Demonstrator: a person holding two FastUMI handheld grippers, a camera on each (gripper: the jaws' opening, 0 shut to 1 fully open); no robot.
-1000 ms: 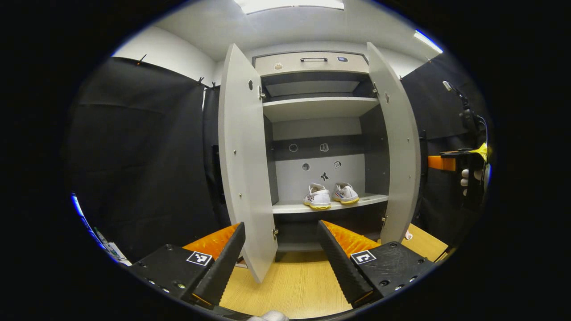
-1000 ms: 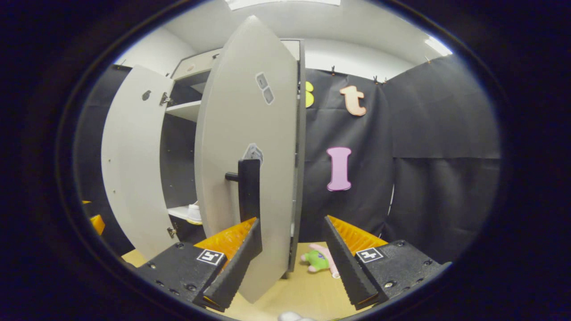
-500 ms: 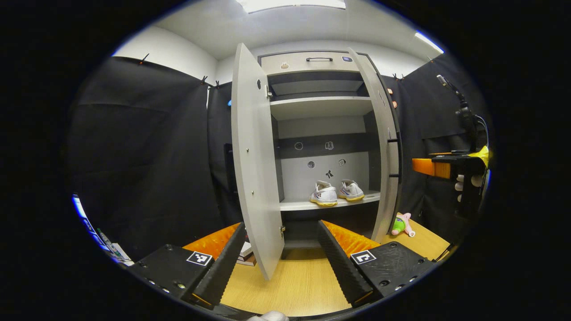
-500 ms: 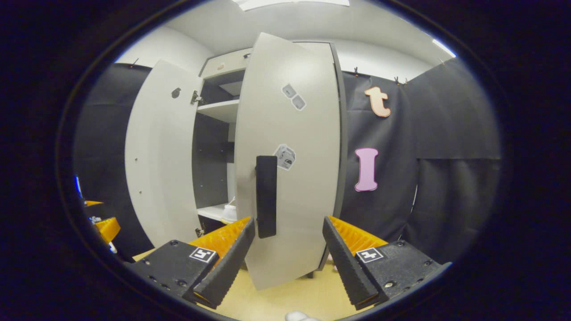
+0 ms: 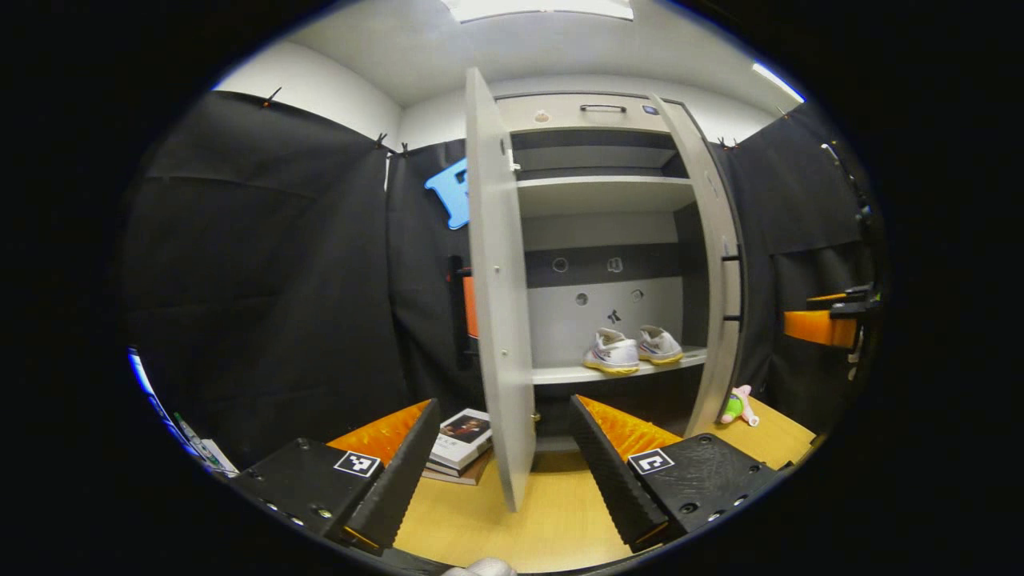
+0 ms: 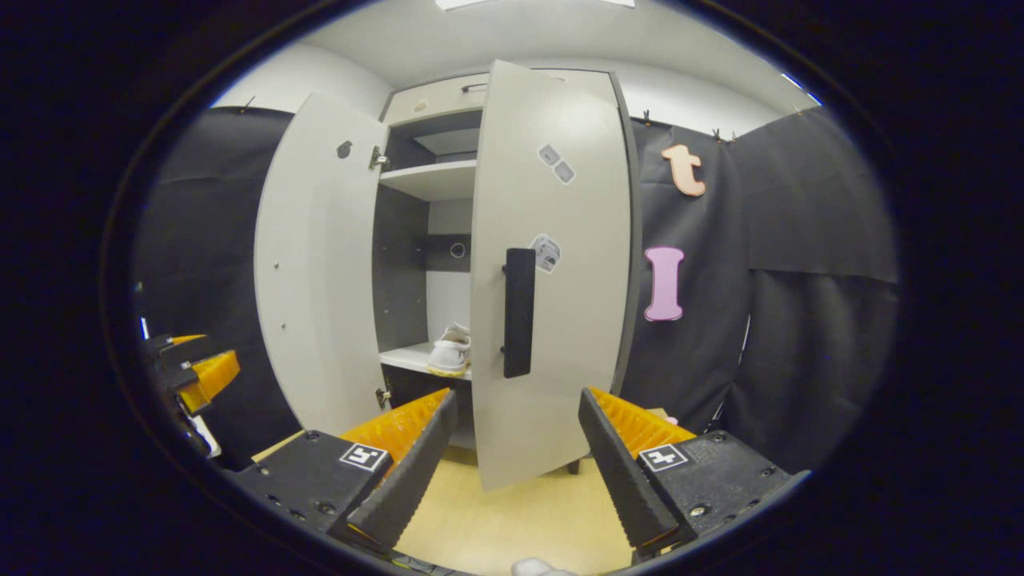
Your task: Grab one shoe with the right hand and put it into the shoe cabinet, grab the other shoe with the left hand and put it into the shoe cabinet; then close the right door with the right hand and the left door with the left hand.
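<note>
White shoes (image 5: 632, 351) sit on the cabinet shelf ahead of my left gripper (image 5: 504, 464). Both my grippers are wide open, holding nothing. I think the stiff right door (image 6: 552, 272) swings easily; I'd push beside its black handle (image 6: 518, 312), just ahead of my right gripper (image 6: 512, 464).

**Lighting and picture quality, both gripper views**

I see even, bright light from ceiling panels (image 5: 544, 8); a second strip (image 5: 778, 82) glows upper right. I note dark cloth walls and deep shadow under the cabinet's shelf (image 5: 604, 194). I find no blur and little glare. Fisheye bending bows the left door (image 5: 498, 304) and the right door (image 6: 552, 272); edges dim.
</note>
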